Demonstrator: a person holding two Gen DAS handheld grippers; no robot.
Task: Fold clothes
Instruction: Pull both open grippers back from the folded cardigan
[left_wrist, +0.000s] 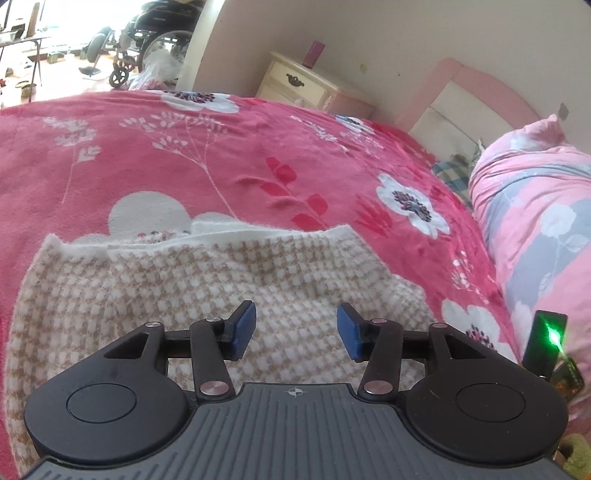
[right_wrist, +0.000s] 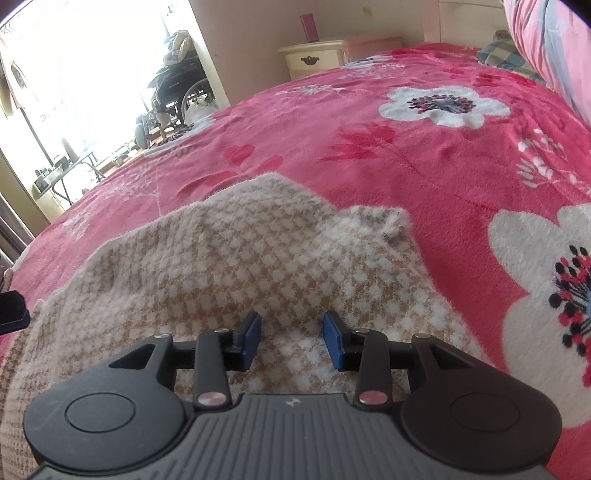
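Left claw (left_wrist: 295, 334), right claw (right_wrist: 291, 339) released, empty, above checked garment (left_wrist: 221, 277) on bedspread (left_wrist: 184, 155).

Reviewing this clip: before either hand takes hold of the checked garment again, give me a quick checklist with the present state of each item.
1. Left tongs empty, pads apart: ok.
2. Right tongs empty, pads apart: ok.
3. Beige checked garment lies on the pink floral blanket, in front of both tongs: ok.
4. Garment flat and smooth: not ok; its far corner is curled up, and a white inner layer shows along the far edge.
5. Bed around the garment free of other clothes: ok in what shows; the rolled quilt lies off to the side.
6. Fold finished: cannot tell.
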